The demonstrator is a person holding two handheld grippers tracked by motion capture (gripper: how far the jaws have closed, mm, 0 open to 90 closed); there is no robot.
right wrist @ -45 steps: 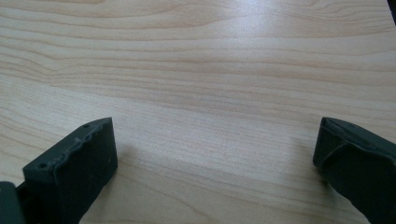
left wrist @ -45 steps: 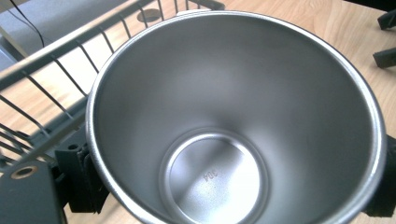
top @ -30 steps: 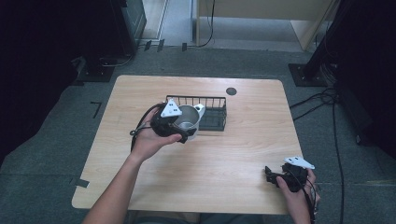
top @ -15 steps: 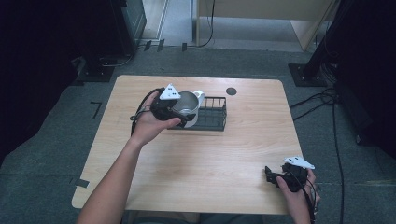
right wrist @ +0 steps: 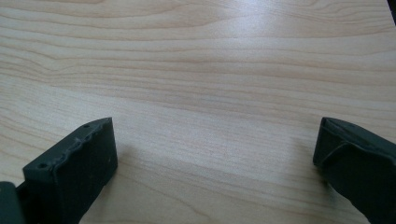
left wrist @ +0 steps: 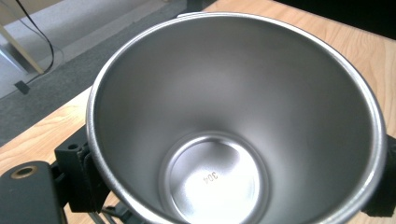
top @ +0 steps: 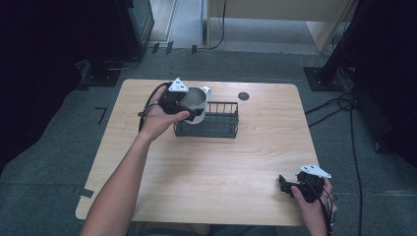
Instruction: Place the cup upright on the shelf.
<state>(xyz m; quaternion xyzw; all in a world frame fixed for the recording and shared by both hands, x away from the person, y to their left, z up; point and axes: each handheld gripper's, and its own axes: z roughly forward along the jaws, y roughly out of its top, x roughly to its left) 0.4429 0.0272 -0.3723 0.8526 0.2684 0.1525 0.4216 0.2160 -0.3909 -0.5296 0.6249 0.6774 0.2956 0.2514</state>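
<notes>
The left tool (top: 189, 110) is clamped on a steel cup (top: 193, 100), one jaw on each side of its wall. In the left gripper view the cup's (left wrist: 233, 116) open mouth faces the camera, showing a shiny empty inside with "304" stamped on the bottom. In the high view the cup is held above the left end of a black wire basket (top: 219, 129), with a white handle-like part on its far side. The person's left hand (top: 160, 120) grips the tool from the near side, forearm stretching back to the bench's (top: 206, 172) near edge.

The right tool (top: 285, 183) rests at the near right corner of the bench, well apart from the cup and basket, held in the right hand (top: 312, 196). Its jaws stand wide apart with nothing between them; in the right gripper view they frame bare light wood.

The basket sits toward the far middle of the bench. A small dark round spot (top: 243, 96) lies on the wood just beyond it. Cables (top: 339, 105) trail over the grey floor to the right.
</notes>
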